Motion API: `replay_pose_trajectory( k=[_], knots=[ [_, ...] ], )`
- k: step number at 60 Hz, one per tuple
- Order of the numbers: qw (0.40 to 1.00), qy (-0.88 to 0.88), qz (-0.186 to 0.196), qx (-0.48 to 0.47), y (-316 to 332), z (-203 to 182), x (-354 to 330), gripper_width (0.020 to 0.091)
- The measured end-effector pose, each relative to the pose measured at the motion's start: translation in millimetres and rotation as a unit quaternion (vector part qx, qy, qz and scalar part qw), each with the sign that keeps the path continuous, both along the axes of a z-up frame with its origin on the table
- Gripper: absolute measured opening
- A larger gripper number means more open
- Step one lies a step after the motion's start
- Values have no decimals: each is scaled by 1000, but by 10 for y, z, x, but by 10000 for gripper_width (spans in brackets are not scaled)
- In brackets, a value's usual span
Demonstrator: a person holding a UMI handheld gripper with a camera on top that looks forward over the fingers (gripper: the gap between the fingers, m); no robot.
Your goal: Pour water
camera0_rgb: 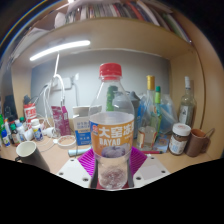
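The gripper [111,170] holds a clear plastic bottle [111,125] upright between its 2 fingers. Both purple pads [134,160] press against the bottle's lower sides, so the jaws are closed on it. The bottle has a red cap [111,71] and an orange and white label [111,133] with printed characters. Its lower part looks clear and its base sits low between the fingers.

Beyond the fingers stretches a cluttered counter [60,152]. Behind the bottle and off to the right stand several other bottles [152,105] and a small jar with a dark lid [180,138]. To the left of the fingers sits a white cup [27,152], with more small containers [30,112] farther back. A long lit lamp [58,50] glows above the left side, under a shelf [120,30].
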State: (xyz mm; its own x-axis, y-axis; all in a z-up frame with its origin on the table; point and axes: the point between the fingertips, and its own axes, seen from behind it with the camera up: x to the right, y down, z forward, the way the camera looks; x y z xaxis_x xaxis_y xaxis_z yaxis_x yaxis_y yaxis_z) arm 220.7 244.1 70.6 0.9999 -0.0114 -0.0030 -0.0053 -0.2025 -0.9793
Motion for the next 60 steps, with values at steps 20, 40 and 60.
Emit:
replay_pose_trajectory(
  k=[20, 40, 60],
  knots=[
    [1000, 2, -5, 2, -5, -4, 0, 494],
    [998, 4, 1, -58, -694, 351, 14, 848],
    [997, 24, -18, -75, -2273, 981, -189, 838]
  ],
)
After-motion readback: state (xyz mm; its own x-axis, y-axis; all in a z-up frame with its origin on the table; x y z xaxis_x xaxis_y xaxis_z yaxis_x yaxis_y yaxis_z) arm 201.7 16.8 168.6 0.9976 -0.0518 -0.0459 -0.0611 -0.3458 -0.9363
